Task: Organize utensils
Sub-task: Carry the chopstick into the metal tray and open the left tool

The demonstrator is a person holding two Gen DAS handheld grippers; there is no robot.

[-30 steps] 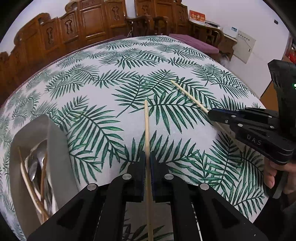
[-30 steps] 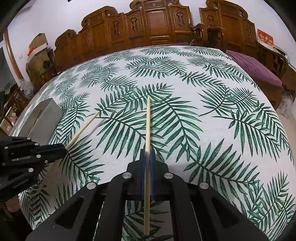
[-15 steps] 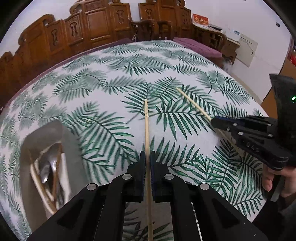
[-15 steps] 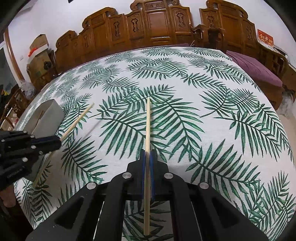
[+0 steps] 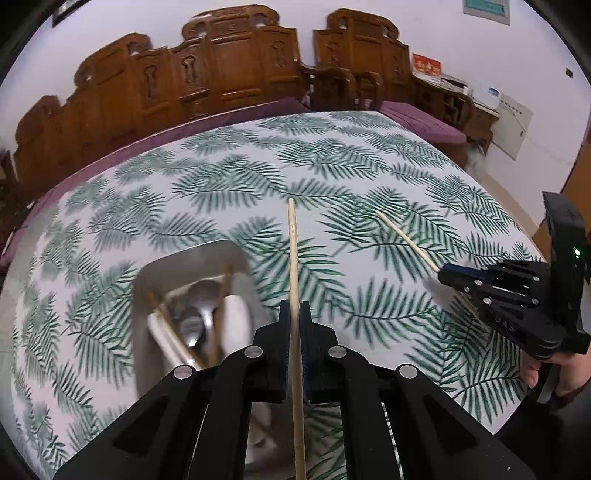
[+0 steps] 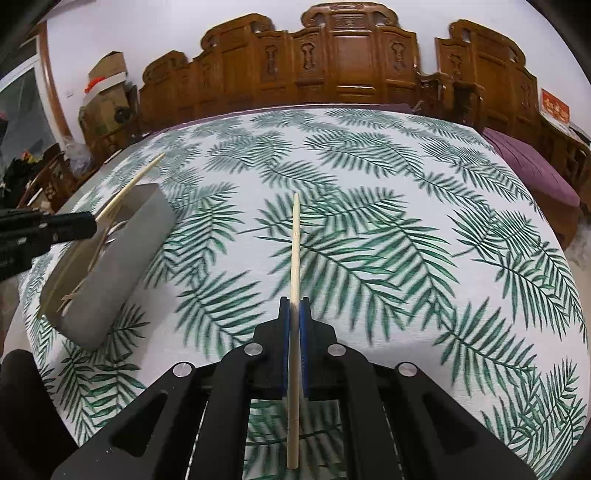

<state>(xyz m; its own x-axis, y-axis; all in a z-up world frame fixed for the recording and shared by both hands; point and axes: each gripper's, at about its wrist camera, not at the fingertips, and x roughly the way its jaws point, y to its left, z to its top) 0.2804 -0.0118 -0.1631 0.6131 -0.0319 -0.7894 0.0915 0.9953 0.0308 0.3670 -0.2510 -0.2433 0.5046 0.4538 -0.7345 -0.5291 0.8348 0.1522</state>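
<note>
Slim round wooden chopstick [image 5: 293, 258]

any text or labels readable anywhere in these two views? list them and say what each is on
"DAS": embossed letters on the side of the right gripper in the left wrist view, partly blurred, so uncertain.
Red sign with gold characters on the sideboard: too small to read.
Red sign in the right wrist view: too blurred to read.
Framed notice on the wall: unreadable.
Small mark on the right chopstick: illegible.

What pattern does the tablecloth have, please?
Green palm-leaf fronds on a white tablecloth; clearest in the right wrist view.
</note>
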